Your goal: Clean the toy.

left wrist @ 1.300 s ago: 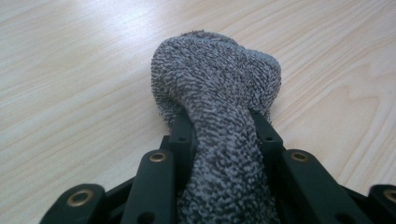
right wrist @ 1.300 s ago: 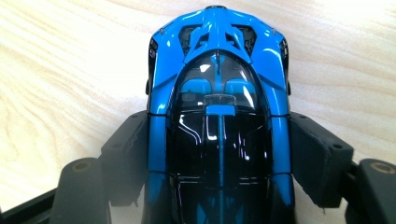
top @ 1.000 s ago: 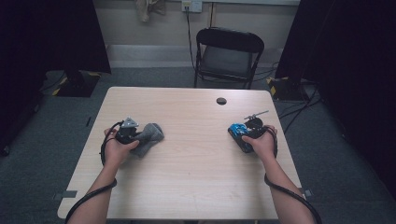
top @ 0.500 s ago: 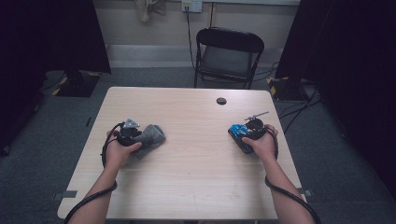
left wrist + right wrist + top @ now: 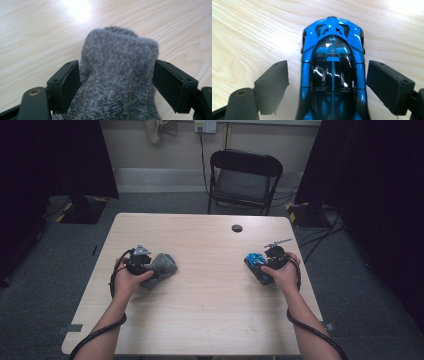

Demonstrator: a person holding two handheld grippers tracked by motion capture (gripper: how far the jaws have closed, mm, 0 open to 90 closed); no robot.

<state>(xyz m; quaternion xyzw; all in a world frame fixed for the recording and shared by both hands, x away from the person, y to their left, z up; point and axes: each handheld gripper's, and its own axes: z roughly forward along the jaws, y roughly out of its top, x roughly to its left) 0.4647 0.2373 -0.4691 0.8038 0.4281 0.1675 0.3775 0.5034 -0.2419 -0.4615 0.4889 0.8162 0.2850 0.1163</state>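
High view. We see the person's two hands resting on the pale wooden table [image 5: 210, 320]. The left gripper [image 5: 150, 267] lies against a grey knitted sock [image 5: 162, 265] at the table's left; the right gripper [image 5: 260, 266] sits over a blue toy car [image 5: 256, 264] at the right. The two things are well apart. A small dark disc [image 5: 237, 228] lies near the far edge, and a black folding chair [image 5: 243, 180] stands beyond the table.

Left gripper view. We find the sock [image 5: 117, 82] bulging between the jaws, which have just been opening. One jaw stands just clear of the knit; the other is beside it, and we cannot tell whether it touches.

Right gripper view. The toy car [image 5: 333, 75] lies on the table between the jaws, which have just been opening. They stand spread, with bare wood showing on both sides.

We judge the step in hand to be the release of both things. The next move calls for drawing each gripper straight back, so that neither jaw drags the sock nor nudges the car.
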